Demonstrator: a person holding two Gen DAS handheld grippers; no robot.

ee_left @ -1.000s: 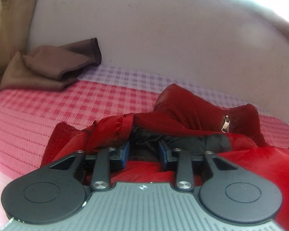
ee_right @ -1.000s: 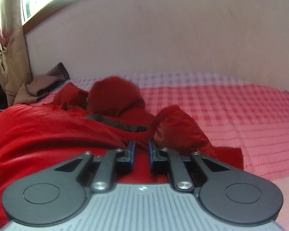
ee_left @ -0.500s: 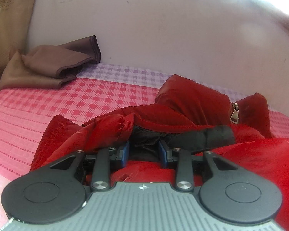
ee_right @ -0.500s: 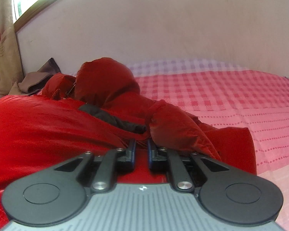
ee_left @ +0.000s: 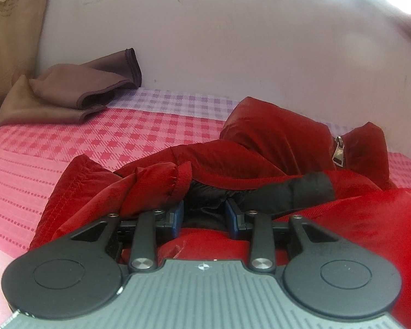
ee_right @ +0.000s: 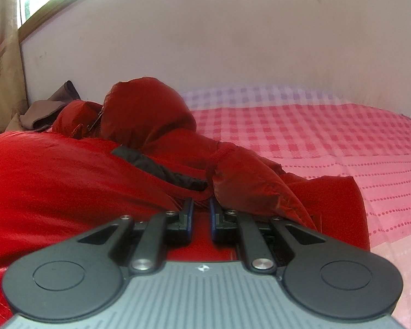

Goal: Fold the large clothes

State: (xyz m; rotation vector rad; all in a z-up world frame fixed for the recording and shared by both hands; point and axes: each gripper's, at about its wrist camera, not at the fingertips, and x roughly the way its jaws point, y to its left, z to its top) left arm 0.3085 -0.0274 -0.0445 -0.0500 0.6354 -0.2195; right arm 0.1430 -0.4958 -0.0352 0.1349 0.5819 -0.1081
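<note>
While both views look low across the bed (ee_right: 328, 148), a red hooded jacket (ee_left: 260, 148) lies bunched on its pink checked bedspread, filling the near ground of each picture.

Left tool (ee_left: 204, 213): jaws stand part open, with the jacket's black lining (ee_left: 287, 189) and red hem bunched between them. Whether the pads press on the cloth cannot be told from this view. A red ribbed cuff (ee_left: 182, 176) sits just above the left-hand finger.

Right tool (ee_right: 200, 216): jaws nearly together, with red jacket fabric in the narrow gap; it is closed on the jacket. A gathered sleeve (ee_right: 249, 181) lies just to the right of the fingers.

Jacket details: the hood (ee_right: 148, 112) stands humped at the far side, towards the wall (ee_left: 233, 41). A metal zip pull (ee_left: 338, 152) hangs beside the hood in the left wrist view.

Other items: a folded brown cloth (ee_left: 68, 93) rests at the far left corner of the bed against the wall, well apart from the jacket. A beige curtain (ee_right: 2, 63) hangs at the left edge.
</note>
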